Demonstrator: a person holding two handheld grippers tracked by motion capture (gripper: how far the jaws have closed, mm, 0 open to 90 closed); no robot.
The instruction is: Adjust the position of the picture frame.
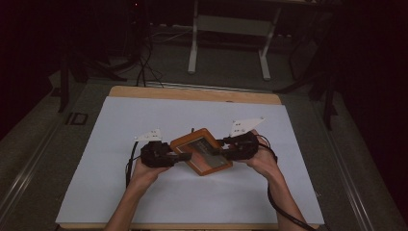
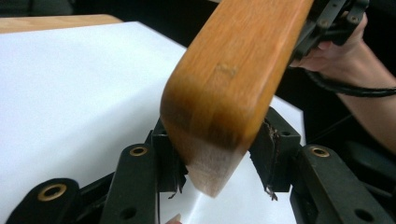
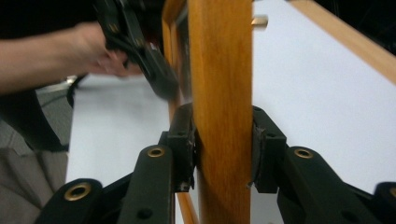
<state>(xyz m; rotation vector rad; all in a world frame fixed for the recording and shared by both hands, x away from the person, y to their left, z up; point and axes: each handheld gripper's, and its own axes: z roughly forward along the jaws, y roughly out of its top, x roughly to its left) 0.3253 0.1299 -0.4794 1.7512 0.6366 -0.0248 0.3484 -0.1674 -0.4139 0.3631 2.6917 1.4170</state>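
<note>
Both claws [image 1: 185,157] [image 1: 222,147] clamp wooden frame [image 1: 202,151], opposite edges

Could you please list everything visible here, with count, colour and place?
wooden frame: one, orange-brown, held above the white sheet between both claws.
white sheet: one, white, covering the tabletop.
table: one, light wood, edge showing beyond the sheet.
metal stand: one, pale grey, on the floor behind the table.
left claw: one, black, pads on the frame's corner.
right claw: one, black, clamped on the frame's edge.
hands: two, at the near side.
</note>
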